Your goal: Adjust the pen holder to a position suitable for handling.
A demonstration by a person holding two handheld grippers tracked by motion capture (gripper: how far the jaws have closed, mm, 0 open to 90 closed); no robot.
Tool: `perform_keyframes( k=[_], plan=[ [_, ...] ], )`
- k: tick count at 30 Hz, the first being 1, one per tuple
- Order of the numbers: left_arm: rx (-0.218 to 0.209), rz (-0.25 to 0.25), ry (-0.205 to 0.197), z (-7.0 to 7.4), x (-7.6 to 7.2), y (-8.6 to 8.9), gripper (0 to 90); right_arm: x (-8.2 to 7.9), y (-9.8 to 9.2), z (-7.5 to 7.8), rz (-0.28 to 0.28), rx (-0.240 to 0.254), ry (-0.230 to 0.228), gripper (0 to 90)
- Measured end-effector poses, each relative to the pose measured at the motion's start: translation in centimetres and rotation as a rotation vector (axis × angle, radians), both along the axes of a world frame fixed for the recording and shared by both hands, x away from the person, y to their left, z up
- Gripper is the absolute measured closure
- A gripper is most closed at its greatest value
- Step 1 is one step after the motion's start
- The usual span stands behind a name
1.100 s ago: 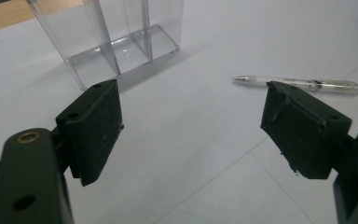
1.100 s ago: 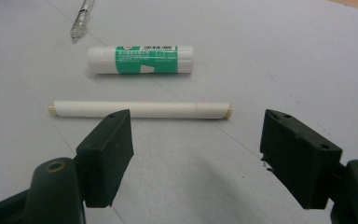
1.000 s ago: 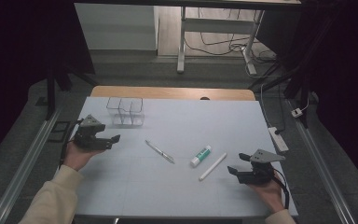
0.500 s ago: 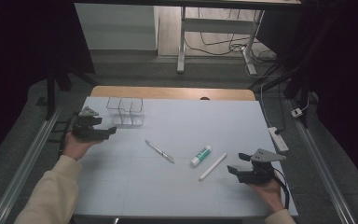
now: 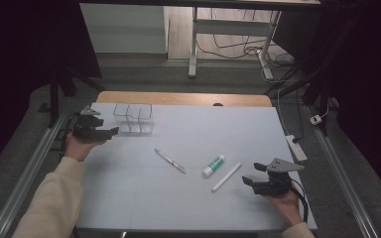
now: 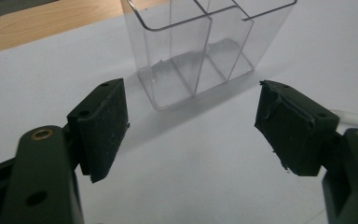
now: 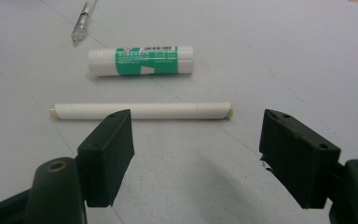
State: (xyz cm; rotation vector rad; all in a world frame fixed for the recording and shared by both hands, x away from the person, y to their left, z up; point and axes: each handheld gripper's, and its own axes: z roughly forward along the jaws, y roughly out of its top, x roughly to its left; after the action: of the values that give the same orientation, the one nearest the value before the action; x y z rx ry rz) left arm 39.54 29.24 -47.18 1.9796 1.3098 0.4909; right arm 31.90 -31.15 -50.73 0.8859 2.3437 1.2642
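clear plastic organizer [image 5: 133,118] stands near the far left of the white table [image 5: 188,198], its compartments bare. the left gripper [image 5: 110,132] sits just beside it, jaws wide though they have just been closing a little, nothing between them. the right gripper [image 5: 252,174] rests open and holds nothing, near the white pen [image 5: 226,177]. the glue stick [image 5: 213,165] and clear pen [image 5: 169,161] lie loose mid-table, so by my judgement nothing is stowed yet; all the sorting is left.

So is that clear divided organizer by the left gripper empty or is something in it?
Empty. The clear organizer stands upright, and through its walls only the bare bottoms of its compartments show.
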Motion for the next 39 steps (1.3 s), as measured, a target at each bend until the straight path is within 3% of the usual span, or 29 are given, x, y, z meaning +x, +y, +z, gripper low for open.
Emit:
perform_keyframes(
  k=[11, 17, 19, 20, 24, 28, 39],
  plan=[
    [0.010, 0.051, 0.014, -1.4, 1.8, 1.2, 48.0, 0.1, 0.1, -0.1, -0.002, -0.011, 0.005, 25.3],
    [0.005, 0.084, 0.008, -1.6, 2.7, 1.5, 67.5, 0.1, 0.1, -0.2, -0.003, -0.018, 0.007, 25.4],
    [0.002, 0.084, 0.009, -1.6, 2.8, 1.6, 70.7, 0.1, 0.1, -0.2, -0.003, -0.017, 0.009, 25.3],
    [0.001, 0.083, 0.010, -1.6, 2.9, 1.6, 78.8, 0.1, 0.0, -0.2, -0.003, -0.012, 0.007, 25.4],
    [0.011, 0.083, 0.008, -1.7, 3.6, 1.7, 89.0, 0.2, 0.1, -0.2, -0.011, -0.008, 0.006, 25.7],
    [0.023, 0.089, 0.002, -1.8, 4.3, 1.8, 89.2, 0.2, 0.1, -0.2, -0.009, -0.012, 0.006, 25.8],
    [-0.030, 0.064, 0.003, -2.1, 5.7, 2.3, 89.2, 0.4, 0.3, -0.3, 0.000, -0.004, 0.005, 26.2]
  ],
)
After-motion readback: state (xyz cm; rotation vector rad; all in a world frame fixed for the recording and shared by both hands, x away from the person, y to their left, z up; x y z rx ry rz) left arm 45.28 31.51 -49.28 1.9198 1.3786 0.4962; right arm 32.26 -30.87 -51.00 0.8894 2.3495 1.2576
